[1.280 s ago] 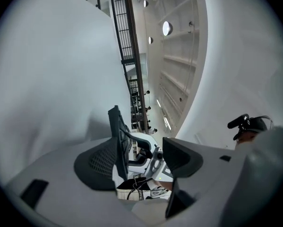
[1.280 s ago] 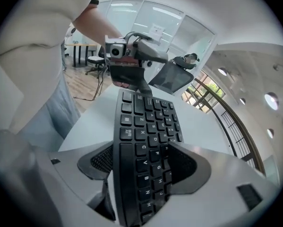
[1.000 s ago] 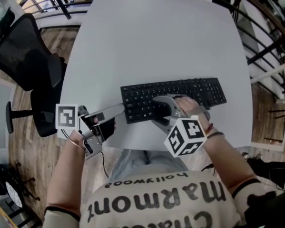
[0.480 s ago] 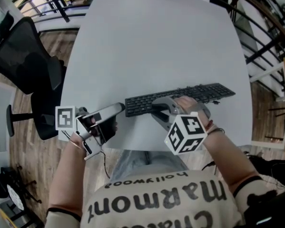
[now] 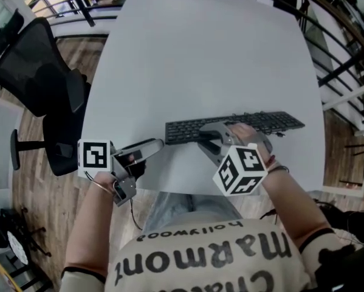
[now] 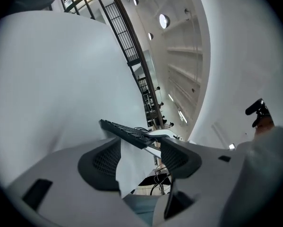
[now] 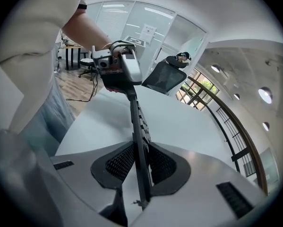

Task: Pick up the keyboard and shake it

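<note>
White desk [image 5: 200, 53], black chair [image 5: 42, 72] at upper left. Right hand-held gripper [image 5: 205, 140], jaws just closed, clamps the keyboard [image 5: 254, 123] at centre-right, flat earlier, now tilted up. Left hand-held gripper [image 5: 158, 143], jaws just narrowed, stands apart.

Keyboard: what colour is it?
The keyboard is black; the head view shows it best.

keyboard [image 5: 183, 130] | black, slim | tilted steeply | clamped in right tongs [image 5: 203, 139]
</note>
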Action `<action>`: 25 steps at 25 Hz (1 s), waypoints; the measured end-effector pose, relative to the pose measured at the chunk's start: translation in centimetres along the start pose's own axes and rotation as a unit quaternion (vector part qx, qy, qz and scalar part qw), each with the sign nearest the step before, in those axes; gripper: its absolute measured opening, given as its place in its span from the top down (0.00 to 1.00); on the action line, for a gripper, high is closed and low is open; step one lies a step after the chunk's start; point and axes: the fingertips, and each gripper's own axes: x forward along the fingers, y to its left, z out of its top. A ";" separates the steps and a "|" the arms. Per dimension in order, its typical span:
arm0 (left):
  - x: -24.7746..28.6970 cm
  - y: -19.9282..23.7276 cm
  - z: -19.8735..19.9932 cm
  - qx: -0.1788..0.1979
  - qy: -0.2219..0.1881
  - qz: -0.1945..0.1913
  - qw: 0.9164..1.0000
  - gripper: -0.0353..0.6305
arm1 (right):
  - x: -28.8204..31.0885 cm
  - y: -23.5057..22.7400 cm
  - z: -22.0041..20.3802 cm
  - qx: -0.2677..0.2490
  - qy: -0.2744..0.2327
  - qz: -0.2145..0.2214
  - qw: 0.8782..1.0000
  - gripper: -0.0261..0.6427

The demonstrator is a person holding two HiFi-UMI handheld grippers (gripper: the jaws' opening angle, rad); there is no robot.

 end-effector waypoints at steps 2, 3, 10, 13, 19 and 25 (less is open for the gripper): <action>0.0 0.3 0.0 0.013 0.002 0.015 1.000 0.56 | 0.3 0.3 -0.1 -0.002 0.005 0.001 1.000 0.79; -0.3 0.9 0.0 0.023 -0.001 0.043 0.999 0.56 | 0.4 0.4 -0.2 -0.001 0.008 -0.002 1.000 0.79; -4.3 3.0 5.2 0.256 -0.109 0.325 0.904 0.92 | 2.6 0.0 -0.4 0.009 0.024 -0.111 0.994 0.79; -4.6 1.0 5.7 0.293 -0.142 0.337 0.883 0.93 | 4.5 0.4 -1.5 0.020 0.038 -0.141 0.989 0.76; -6.2 -2.5 6.5 0.387 -0.167 0.329 0.845 0.93 | 8.3 0.7 -3.3 0.008 0.064 -0.150 0.987 0.70; -10.5 -2.5 5.5 0.394 -0.153 0.271 0.865 0.94 | 8.8 2.4 -0.2 0.142 0.033 -0.097 0.985 0.70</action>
